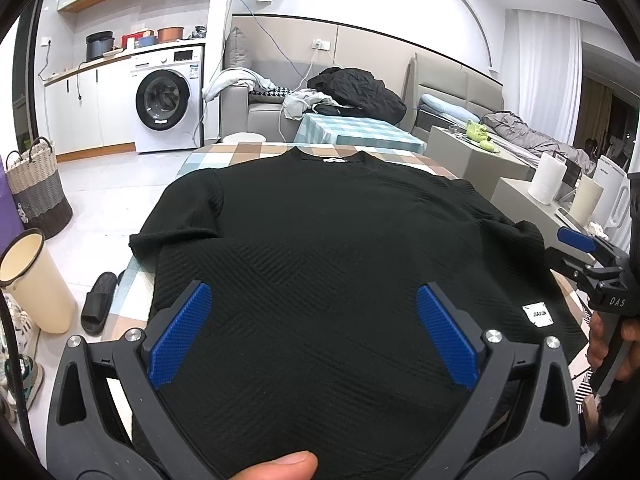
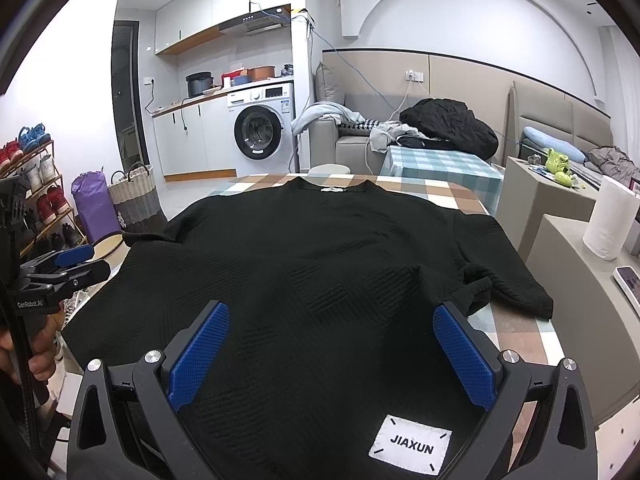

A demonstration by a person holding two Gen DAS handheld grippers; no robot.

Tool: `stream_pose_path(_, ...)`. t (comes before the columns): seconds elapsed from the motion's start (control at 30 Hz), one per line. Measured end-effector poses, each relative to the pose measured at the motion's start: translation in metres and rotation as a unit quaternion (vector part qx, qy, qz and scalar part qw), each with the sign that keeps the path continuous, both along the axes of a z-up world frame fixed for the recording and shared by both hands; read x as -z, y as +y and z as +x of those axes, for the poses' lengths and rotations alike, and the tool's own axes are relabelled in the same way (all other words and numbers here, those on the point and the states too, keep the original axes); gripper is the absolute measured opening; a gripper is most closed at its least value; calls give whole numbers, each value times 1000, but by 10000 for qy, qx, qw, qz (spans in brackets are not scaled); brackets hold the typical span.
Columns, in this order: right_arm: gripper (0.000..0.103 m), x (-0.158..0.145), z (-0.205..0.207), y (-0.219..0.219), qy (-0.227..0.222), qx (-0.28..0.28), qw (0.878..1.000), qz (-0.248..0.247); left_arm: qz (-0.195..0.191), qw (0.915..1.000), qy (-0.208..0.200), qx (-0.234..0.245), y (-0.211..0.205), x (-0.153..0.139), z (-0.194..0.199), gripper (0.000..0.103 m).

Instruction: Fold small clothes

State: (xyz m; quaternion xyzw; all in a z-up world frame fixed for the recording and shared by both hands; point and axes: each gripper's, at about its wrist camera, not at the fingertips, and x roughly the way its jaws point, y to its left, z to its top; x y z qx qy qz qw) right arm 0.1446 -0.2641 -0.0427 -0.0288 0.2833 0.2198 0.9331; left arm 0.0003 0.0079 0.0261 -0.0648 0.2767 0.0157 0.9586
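Observation:
A black textured short-sleeved top (image 1: 320,248) lies spread flat, front up, on a checked tablecloth (image 1: 248,152), collar at the far end; it also fills the right wrist view (image 2: 320,264). A white JIAXUN label (image 2: 410,448) sits near its hem at the right. My left gripper (image 1: 314,312) is open above the hem's left part, its blue pads (image 1: 180,336) wide apart and empty. My right gripper (image 2: 332,340) is open above the hem's right part, holding nothing. Each gripper shows side-on in the other view, the right one (image 1: 580,244) and the left one (image 2: 76,258).
A cream bin (image 1: 32,280), a black slipper (image 1: 98,300) and a woven basket (image 1: 36,188) stand on the floor at the left. Grey ledges at the right carry paper rolls (image 2: 610,220) and a phone (image 2: 630,280). A sofa with clothes (image 1: 360,88) and a washing machine (image 1: 168,100) are behind.

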Motion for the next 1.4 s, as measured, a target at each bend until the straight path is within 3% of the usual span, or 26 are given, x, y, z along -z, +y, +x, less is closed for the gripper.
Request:
stream_pose_path(0.5, 103, -6, 26, 6, 231, 126, 9996, -129, 109, 9998, 85, -114, 15, -10, 21, 102)
stream_pose_path(0.63, 103, -13, 39, -5, 294, 431, 9986, -128, 69, 9996, 237, -99, 15, -5, 36, 102)
stream_pose_path(0.77, 103, -16, 55, -33, 551, 808, 9950, 217, 71, 9992, 353, -164, 20, 0, 50, 102)
stream_pose_path(1.1, 103, -9, 94, -99, 1069, 1635, 9788, 609, 41, 9980, 498, -381, 41, 10, 92, 102)
stream_pose_path(1.4, 98, 28, 129, -154, 1864, 2351, 9436, 1402, -34, 9979, 530, -365, 52, 15, 121, 102)
